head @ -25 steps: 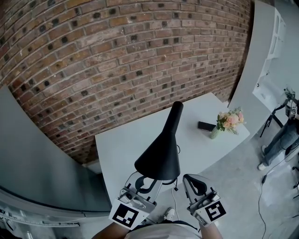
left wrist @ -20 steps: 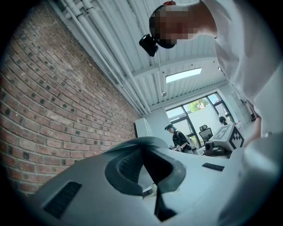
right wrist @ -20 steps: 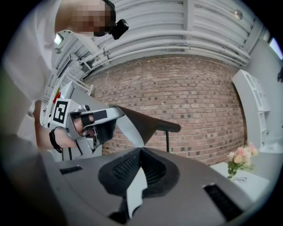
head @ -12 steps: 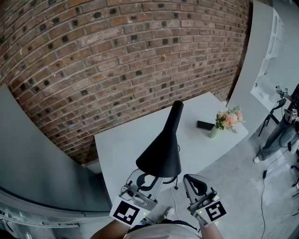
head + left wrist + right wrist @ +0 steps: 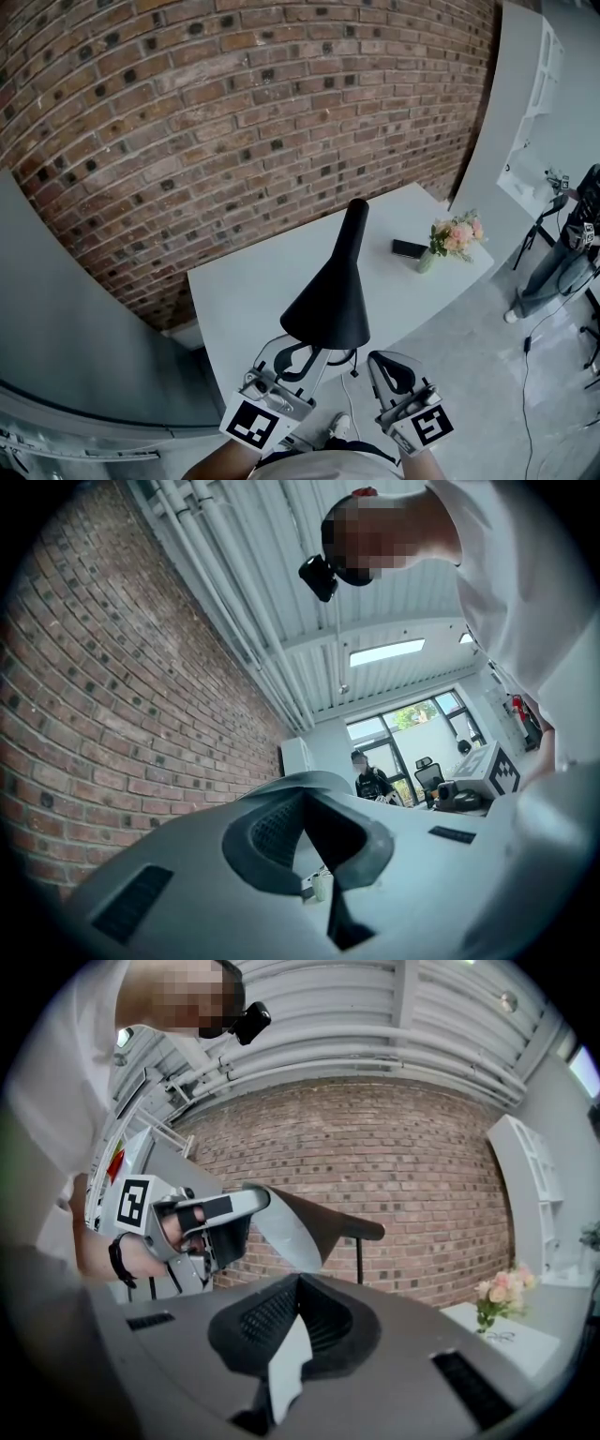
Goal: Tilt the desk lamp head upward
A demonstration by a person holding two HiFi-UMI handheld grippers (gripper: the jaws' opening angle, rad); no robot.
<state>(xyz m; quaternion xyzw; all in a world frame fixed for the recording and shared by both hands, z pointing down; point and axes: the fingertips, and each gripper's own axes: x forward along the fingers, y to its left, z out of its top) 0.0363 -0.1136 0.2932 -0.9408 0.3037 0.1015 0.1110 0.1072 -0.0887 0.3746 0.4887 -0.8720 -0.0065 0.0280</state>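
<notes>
The black cone-shaped desk lamp head (image 5: 328, 300) stands over the near edge of the white table (image 5: 244, 281), its narrow neck pointing toward the brick wall. My left gripper (image 5: 302, 349) is shut, and its tip rests against the underside of the shade's rim. The right gripper view shows that left gripper (image 5: 239, 1202) touching the lamp shade (image 5: 300, 1218) from below, with nothing between its jaws. My right gripper (image 5: 386, 361) is shut and empty, apart from the lamp on its right. The lamp is out of sight in the left gripper view, where the left gripper (image 5: 314, 817) points at the ceiling.
A small vase of pink flowers (image 5: 450, 242) and a flat black object (image 5: 411, 249) sit at the table's far right. A brick wall (image 5: 234, 112) backs the table. A white shelf unit (image 5: 530, 112) and a person (image 5: 562, 272) are at the right. A thin cable (image 5: 349, 394) hangs off the near edge.
The lamp head's wide rim has risen and swung a little right, with the left gripper following up under it. The right gripper has stayed in place.
</notes>
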